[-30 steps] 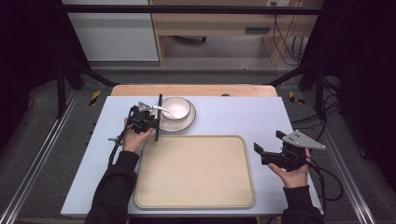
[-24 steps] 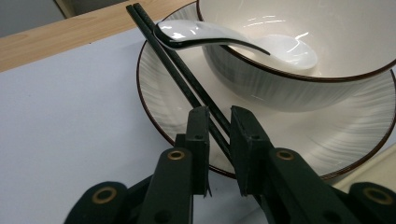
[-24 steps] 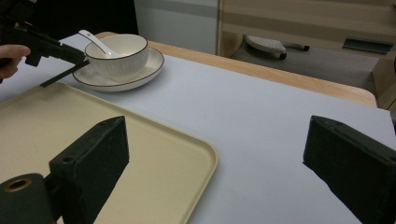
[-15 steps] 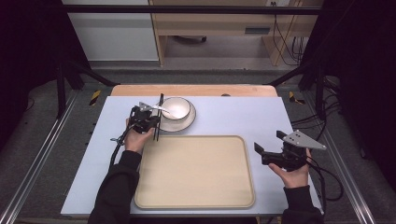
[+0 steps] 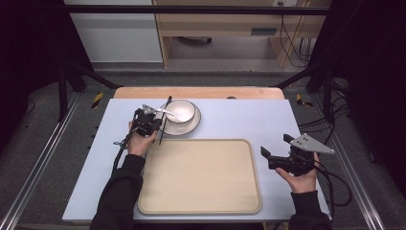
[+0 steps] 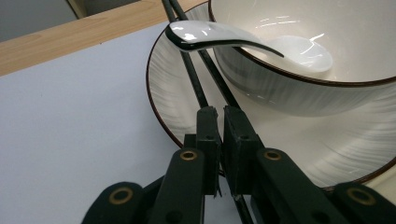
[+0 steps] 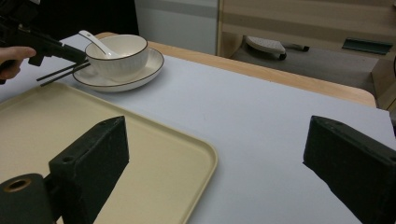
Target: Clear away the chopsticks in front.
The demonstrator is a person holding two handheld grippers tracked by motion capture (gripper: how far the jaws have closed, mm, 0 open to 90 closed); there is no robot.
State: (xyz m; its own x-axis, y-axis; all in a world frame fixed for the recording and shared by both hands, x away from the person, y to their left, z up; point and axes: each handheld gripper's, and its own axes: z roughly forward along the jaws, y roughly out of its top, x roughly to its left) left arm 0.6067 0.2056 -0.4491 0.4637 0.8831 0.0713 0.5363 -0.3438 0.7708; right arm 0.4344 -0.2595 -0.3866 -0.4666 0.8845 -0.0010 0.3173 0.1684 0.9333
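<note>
Black slim chopsticks [image 6: 201, 84] pinched by left gripper [image 6: 215, 114]; glossy white bowl [image 6: 322, 51] beside.

In the left gripper view, the white ceramic bowl [image 6: 317, 56] and its dark-rimmed saucer [image 6: 355, 140] are cut off at the right edge; the black chopsticks' [image 6: 194, 79] lower ends are hidden behind the closed jaws.

The high view is looking forward and down from above the person's side, taking in the whole table [image 5: 225, 120] with the bowl [image 5: 180, 111] at its far left. The left gripper view is sitting very close to the bowl [image 6: 299, 60], looking along its own jaws. The right gripper view is facing the same bowl [image 7: 117, 55] from well away, across the tray [image 7: 93, 140].
</note>
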